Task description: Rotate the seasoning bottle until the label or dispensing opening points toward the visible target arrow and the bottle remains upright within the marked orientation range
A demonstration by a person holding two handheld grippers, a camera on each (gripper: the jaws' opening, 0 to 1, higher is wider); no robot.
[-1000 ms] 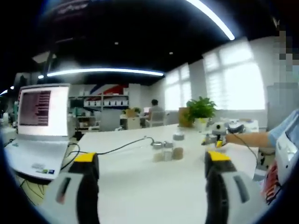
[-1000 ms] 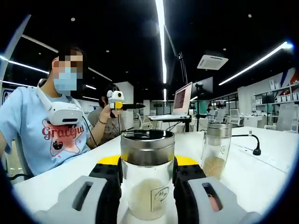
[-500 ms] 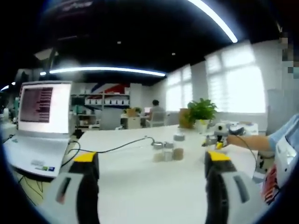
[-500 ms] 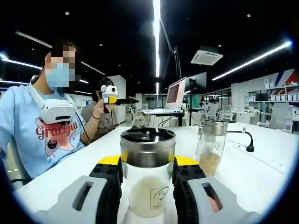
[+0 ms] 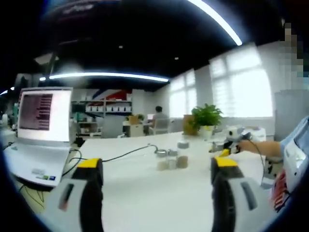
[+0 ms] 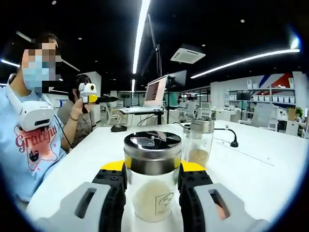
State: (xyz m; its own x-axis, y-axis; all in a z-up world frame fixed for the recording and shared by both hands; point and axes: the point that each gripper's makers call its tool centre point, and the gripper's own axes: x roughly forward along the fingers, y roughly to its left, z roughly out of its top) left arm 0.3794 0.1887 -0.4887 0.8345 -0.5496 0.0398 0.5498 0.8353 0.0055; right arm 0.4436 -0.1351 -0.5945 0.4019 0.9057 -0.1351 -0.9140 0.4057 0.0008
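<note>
right gripper [image 6: 152, 186] clamped on seasoning bottle [image 6: 152, 181], jaws either side of glass body below metal lid [image 6: 152, 145], bottle upright on white table [image 6: 270, 169]. small label faces camera. second bottle [image 6: 199, 143] just beyond, right of it. left gripper [image 5: 157, 193] jaws apart, holding nothing, well back from both bottles. laptop [image 5: 41, 130] far left. no target arrow visible. risk: twisting off-axis could tilt bottle or knock neighbour; loose grip could let glass slip and turn fall short.

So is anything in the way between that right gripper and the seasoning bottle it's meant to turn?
Nothing visible: the right gripper already has the seasoning bottle between its jaws. A second bottle stands apart behind it.
</note>
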